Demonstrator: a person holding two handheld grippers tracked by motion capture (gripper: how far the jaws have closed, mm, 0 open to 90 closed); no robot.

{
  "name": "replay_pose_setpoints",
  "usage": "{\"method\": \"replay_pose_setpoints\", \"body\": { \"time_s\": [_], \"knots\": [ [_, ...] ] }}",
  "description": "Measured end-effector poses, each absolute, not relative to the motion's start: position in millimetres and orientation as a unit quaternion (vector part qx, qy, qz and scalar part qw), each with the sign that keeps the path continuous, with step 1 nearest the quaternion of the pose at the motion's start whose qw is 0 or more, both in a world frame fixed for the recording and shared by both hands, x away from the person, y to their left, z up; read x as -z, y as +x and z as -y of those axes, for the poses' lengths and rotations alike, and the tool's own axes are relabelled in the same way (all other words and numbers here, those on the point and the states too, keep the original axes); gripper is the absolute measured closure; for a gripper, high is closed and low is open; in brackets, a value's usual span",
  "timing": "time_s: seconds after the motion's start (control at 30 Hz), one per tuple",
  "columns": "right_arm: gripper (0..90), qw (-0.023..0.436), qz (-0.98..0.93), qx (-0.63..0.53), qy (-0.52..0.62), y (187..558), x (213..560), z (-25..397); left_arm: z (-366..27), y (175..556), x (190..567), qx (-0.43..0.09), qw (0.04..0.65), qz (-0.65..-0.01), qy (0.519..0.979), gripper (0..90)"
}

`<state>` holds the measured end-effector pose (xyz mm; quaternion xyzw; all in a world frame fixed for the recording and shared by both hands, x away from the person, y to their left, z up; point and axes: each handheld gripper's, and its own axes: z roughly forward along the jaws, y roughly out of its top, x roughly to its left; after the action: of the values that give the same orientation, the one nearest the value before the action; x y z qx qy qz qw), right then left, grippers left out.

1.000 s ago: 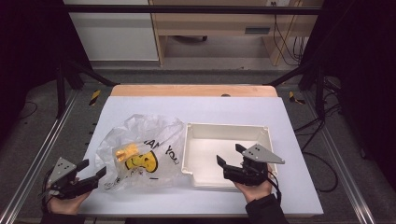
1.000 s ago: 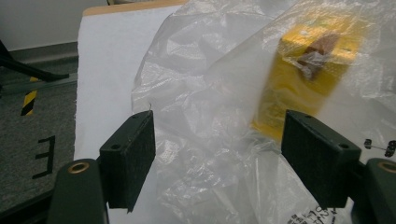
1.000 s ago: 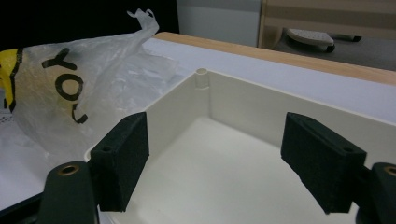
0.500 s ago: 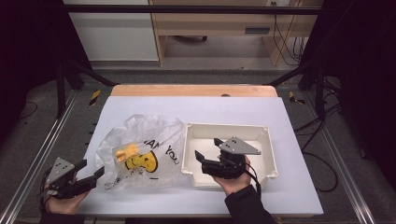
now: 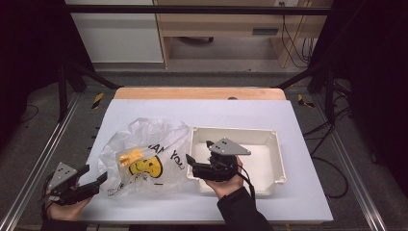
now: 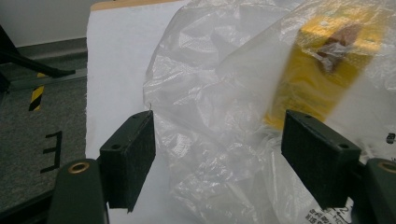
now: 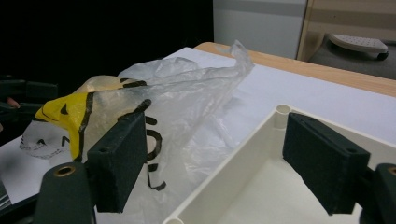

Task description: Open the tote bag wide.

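Note:
A crumpled clear plastic bag [image 5: 144, 151] printed with a yellow smiley face lies on the white table, with a yellow object [image 5: 129, 156] inside it. My left gripper [image 5: 94, 174] is open at the bag's lower left edge. In the left gripper view the bag [image 6: 219, 93] bulges between the two jaws of that gripper [image 6: 219, 154], and the yellow object [image 6: 317, 70] shows through the film. My right gripper [image 5: 198, 153] is open over the left wall of the white tray [image 5: 269, 159] and points at the bag. In the right gripper view that gripper [image 7: 219, 154] straddles the tray wall [image 7: 224, 175], with the bag [image 7: 177, 93] just beyond.
The tray's inside looks bare. A wooden strip [image 5: 197, 93] runs along the table's far edge. Metal frame rails [image 5: 43, 159] flank the table on both sides, and cables [image 5: 293, 43] lie on the floor behind.
My right gripper has moved left across the tray, from its right part to its left wall beside the bag. The left gripper has barely shifted.

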<state>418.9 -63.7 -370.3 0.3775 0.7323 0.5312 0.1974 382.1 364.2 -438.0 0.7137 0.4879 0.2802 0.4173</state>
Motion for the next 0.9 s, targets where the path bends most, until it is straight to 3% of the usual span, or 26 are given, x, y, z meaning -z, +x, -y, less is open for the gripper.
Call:
{"method": "replay_pose_setpoints", "body": {
  "time_s": [0.9],
  "knots": [
    [18.6, 0.156, -0.748, -0.522, 0.378, 435, 395, 8, -367, 382, 437, -0.284, 0.417, -0.491, 0.71, 25.7]
  ]
}}
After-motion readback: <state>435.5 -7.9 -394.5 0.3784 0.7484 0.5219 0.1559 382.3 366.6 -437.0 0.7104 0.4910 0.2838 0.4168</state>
